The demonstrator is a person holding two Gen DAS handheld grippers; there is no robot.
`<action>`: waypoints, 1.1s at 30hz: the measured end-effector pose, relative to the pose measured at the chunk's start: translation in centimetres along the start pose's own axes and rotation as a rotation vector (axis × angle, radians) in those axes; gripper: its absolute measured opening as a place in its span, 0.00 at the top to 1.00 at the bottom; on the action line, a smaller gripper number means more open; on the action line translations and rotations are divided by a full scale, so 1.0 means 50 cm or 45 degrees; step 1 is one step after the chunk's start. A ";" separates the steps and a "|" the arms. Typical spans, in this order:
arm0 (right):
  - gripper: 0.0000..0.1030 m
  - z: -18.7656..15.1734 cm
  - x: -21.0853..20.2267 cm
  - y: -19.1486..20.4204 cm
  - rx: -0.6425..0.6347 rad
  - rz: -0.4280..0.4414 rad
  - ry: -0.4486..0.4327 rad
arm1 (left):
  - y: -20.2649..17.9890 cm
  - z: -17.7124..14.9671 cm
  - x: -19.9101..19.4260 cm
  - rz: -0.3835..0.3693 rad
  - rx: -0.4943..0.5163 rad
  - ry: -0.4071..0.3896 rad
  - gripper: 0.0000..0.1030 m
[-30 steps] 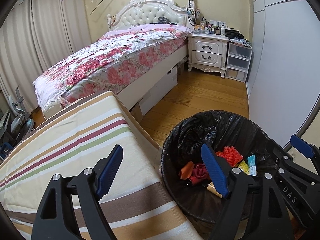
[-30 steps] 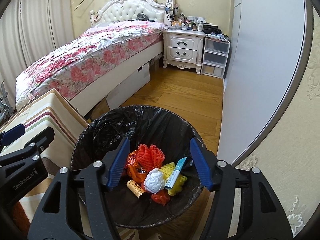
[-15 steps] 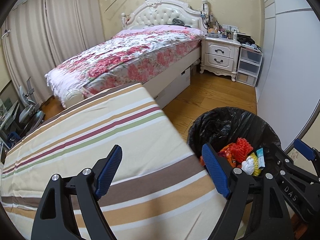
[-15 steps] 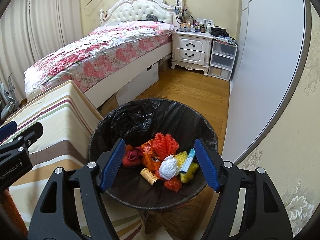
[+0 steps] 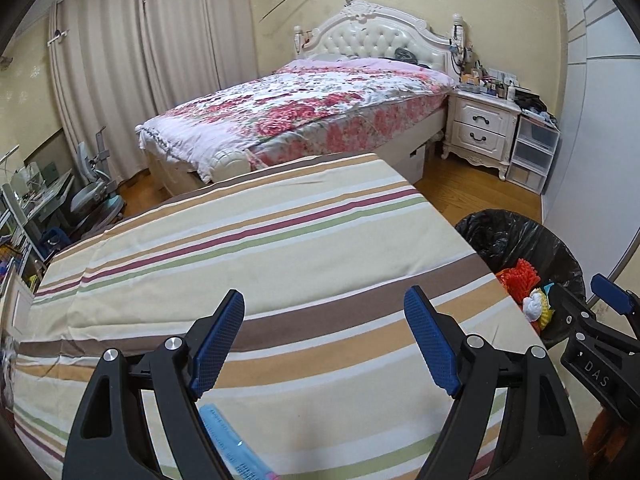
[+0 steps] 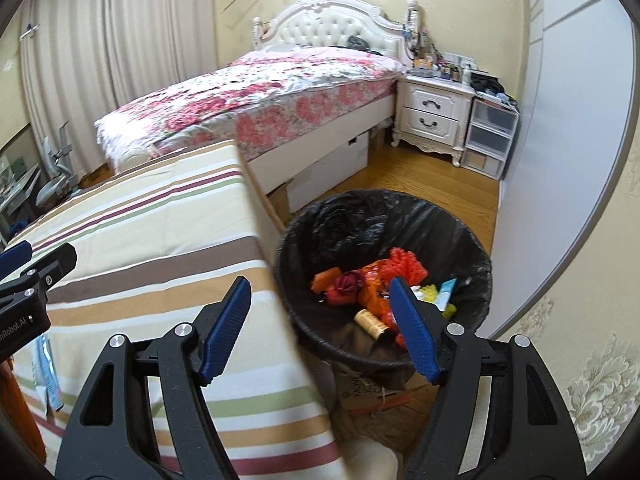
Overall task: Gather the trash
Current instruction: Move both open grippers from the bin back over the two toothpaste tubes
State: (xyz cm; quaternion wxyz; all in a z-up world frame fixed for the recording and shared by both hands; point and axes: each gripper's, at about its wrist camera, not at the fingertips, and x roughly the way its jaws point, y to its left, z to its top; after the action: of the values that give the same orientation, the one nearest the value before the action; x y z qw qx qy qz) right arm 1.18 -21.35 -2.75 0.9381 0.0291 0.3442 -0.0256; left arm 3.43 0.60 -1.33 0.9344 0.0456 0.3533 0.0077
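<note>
Left wrist view: the left gripper (image 5: 324,344) hangs over the striped tablecloth (image 5: 248,264) with its blue-padded jaws spread wide and nothing between them. A light blue packet (image 5: 232,448) lies flat on the cloth near the table's near edge, partly hidden under the left finger. Right wrist view: the right gripper (image 6: 320,328) straddles the right edge of the table, its jaws apart and empty, one finger over the cloth and the other over the waste bin (image 6: 460,236). The bin, lined with a black bag, stands on the wooden floor (image 6: 424,176) just beside the table's right edge. It contains an orange ridged piece (image 6: 404,260), a dark red crumpled item (image 6: 346,286), a gold thread spool (image 6: 370,322) and a yellow item (image 6: 434,292).
</note>
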 end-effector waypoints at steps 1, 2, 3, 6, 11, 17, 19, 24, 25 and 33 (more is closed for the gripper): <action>0.32 -0.004 -0.007 0.014 -0.016 0.011 -0.002 | 0.016 -0.006 -0.006 0.011 -0.011 0.001 0.23; 0.32 -0.008 -0.012 0.025 -0.031 0.022 -0.004 | 0.030 -0.014 -0.012 0.023 -0.023 0.003 0.23; 0.32 -0.012 -0.018 0.039 -0.048 0.035 -0.006 | 0.043 -0.021 -0.018 0.030 -0.034 0.004 0.23; 0.32 -0.023 -0.034 0.080 -0.097 0.071 -0.011 | 0.088 -0.045 -0.035 0.065 -0.078 0.006 0.23; 0.32 -0.044 -0.058 0.139 -0.169 0.133 -0.009 | 0.156 -0.084 -0.057 0.126 -0.149 0.022 0.23; 0.32 -0.070 -0.083 0.215 -0.267 0.198 -0.012 | 0.223 -0.128 -0.080 0.189 -0.228 0.043 0.23; 0.32 -0.077 -0.089 0.234 -0.291 0.219 -0.011 | 0.244 -0.144 -0.088 0.208 -0.246 0.051 0.23; 0.32 -0.095 -0.098 0.285 -0.359 0.279 0.002 | 0.291 -0.175 -0.096 0.251 -0.298 0.078 0.23; 0.32 -0.099 -0.098 0.294 -0.371 0.292 0.007 | 0.300 -0.181 -0.098 0.258 -0.309 0.082 0.23; 0.32 -0.124 -0.092 0.372 -0.477 0.370 0.053 | 0.362 -0.222 -0.102 0.308 -0.387 0.121 0.23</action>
State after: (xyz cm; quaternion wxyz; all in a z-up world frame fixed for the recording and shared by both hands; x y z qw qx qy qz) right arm -5.08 -2.20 -3.80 0.9137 -0.0958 0.3542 0.1746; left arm -7.39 19.27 -4.61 0.9050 -0.0544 0.3837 0.1752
